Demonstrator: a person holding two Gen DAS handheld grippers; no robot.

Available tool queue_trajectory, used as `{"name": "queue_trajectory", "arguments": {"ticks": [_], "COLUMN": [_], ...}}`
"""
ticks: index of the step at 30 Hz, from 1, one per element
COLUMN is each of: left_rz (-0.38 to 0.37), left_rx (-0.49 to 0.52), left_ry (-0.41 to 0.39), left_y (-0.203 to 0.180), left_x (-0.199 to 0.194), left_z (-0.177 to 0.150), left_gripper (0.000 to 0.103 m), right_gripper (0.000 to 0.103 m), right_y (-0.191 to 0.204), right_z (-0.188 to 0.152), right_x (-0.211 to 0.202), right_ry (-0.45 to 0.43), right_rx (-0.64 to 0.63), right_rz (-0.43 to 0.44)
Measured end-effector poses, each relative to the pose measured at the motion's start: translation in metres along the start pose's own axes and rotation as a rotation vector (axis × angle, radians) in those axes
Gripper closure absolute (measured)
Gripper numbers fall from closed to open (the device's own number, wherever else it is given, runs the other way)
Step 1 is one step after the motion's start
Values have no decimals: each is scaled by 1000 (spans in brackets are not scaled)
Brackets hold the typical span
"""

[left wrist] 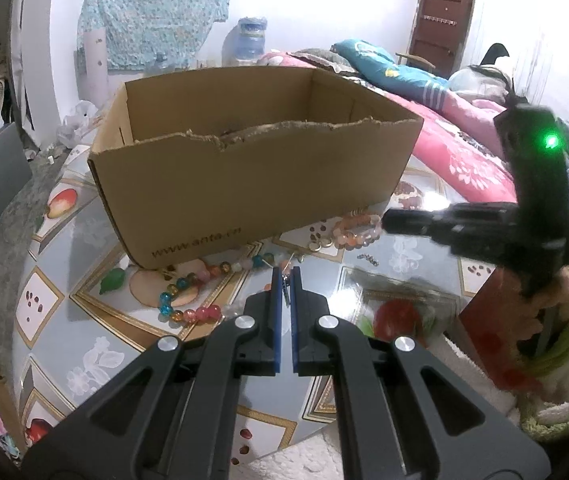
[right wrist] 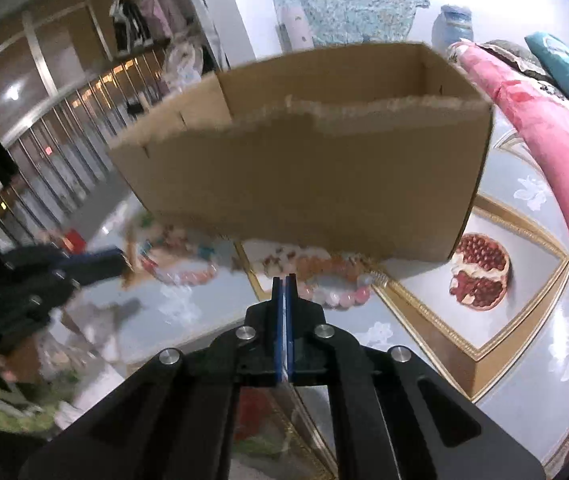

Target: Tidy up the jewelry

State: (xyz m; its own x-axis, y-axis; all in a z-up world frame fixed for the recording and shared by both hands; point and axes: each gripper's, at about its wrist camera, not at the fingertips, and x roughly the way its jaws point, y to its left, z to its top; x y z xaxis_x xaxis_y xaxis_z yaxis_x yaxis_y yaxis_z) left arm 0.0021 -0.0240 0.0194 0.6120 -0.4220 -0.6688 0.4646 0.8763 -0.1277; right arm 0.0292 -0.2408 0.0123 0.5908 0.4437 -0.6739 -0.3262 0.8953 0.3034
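Observation:
An open cardboard box (left wrist: 244,176) stands on the patterned table; it also shows in the right wrist view (right wrist: 316,184). My left gripper (left wrist: 285,276) is shut on a small metal jewelry piece (left wrist: 285,286), held above the table in front of the box. A multicolored bead necklace (left wrist: 192,296) lies at the box's front left. A pink-orange bead bracelet (left wrist: 354,232) lies at the box's right front, also seen in the right wrist view (right wrist: 336,280). My right gripper (right wrist: 285,280) is shut and empty, above that bracelet; it appears blurred in the left wrist view (left wrist: 388,220).
Gold coin-like pieces (left wrist: 320,244) and a small chain (left wrist: 367,258) lie on the table (left wrist: 84,264) near the bracelet. A bed with a pink quilt (left wrist: 456,152) borders the table on the right. Clutter sits on the floor at left.

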Motion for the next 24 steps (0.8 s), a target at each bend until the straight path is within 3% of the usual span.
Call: {"name": "queue_trajectory", "arguments": {"ticks": [4,7,9,12,14,16,19,24], "left_rz": [-1,-2,-2,-3,-4,-3,-3,-4], "left_rx": [7,6,7,7,5,2,-4,-14], "left_ry": [-32,-40,-38,-32,-28,-26,-22,-24], "left_y": [0,-1,-1,-1,0,0,2,4], "left_x": [-8,-11,-10,-9,-8,-6,-4,-1], "left_z": [6,7,6,5,4,4,4,3], "left_gripper": [100,100,100,100,100,100,100,100], "right_gripper": [102,101,97,75,75,75,97,101], "right_y": [4,9,11,15,17,19,20,9], "right_z": [11,9,1,-12,-18,-19,-17,-12], "right_x": [-13,-3,9,27,39,39,41,42], "right_ry": [-35,6,71,129,169,153,178,212], "right_rx": [-13,-44,-69,-121,-145,-172,-187,-96], "right_rz": [-1,-38,-58,-123,-150,-161,-152,-99]}}
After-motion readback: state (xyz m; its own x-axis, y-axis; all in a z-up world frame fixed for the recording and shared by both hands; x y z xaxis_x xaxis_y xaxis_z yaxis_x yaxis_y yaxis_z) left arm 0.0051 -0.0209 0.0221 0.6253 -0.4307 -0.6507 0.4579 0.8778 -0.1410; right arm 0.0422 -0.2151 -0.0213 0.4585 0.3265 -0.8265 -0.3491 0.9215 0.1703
